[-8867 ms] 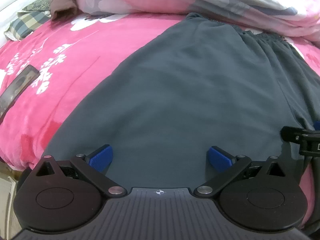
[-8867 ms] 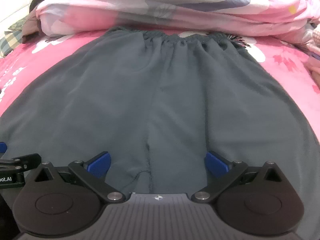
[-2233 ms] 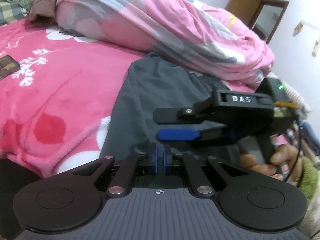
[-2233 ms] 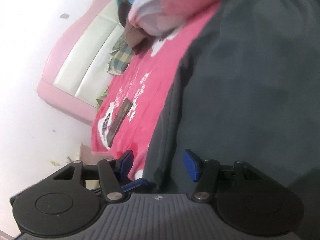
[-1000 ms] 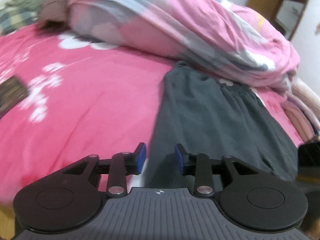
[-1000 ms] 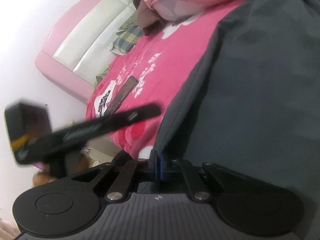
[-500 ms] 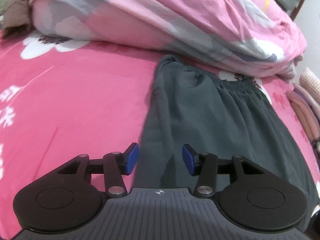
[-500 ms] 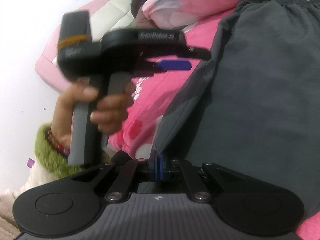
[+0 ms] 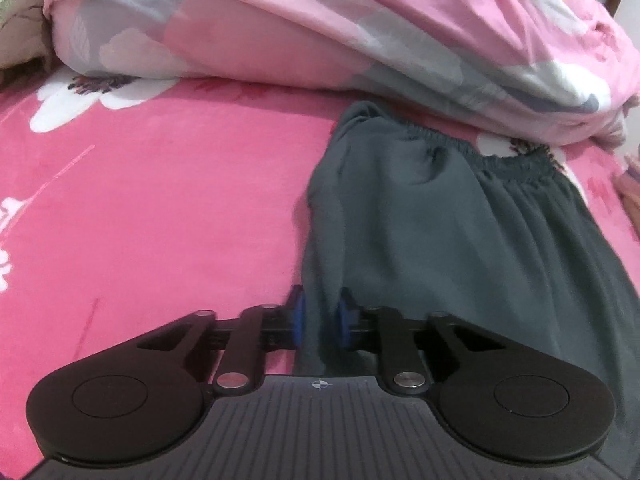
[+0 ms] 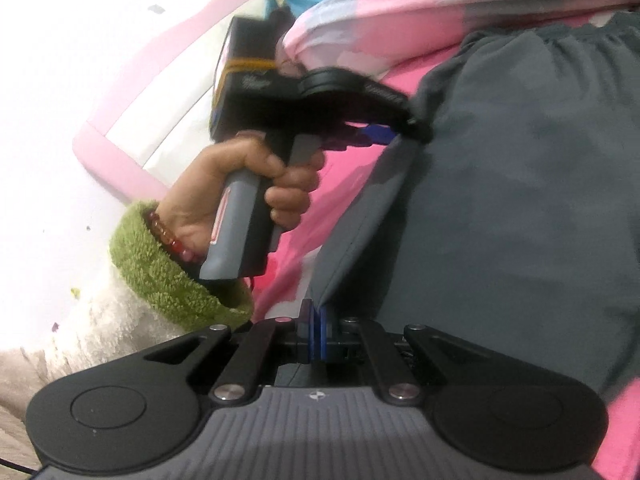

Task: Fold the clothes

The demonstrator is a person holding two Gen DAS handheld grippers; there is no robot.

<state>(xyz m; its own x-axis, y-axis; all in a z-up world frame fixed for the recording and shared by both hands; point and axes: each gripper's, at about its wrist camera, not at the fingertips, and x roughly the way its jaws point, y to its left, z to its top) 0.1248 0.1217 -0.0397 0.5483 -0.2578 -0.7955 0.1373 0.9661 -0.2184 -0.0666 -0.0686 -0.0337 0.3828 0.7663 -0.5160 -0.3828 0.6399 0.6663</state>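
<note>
Dark grey shorts (image 9: 460,240) lie folded in half lengthwise on a pink floral blanket (image 9: 140,220), elastic waistband at the far end by the quilt. My left gripper (image 9: 320,318) has its blue pads closed against the folded left edge of the shorts. My right gripper (image 10: 318,336) is shut on the lower corner of the shorts (image 10: 520,200). The left gripper also shows in the right wrist view (image 10: 384,134), held by a hand, pinching the same edge farther up.
A rolled pink and grey quilt (image 9: 360,28) lies along the far side of the bed. A pink and white headboard (image 10: 132,120) stands left in the right wrist view. A hand with a green fuzzy cuff (image 10: 168,276) holds the left gripper.
My left gripper moved up along the folded edge and closed from open onto it. My right gripper stayed shut on the lower corner.
</note>
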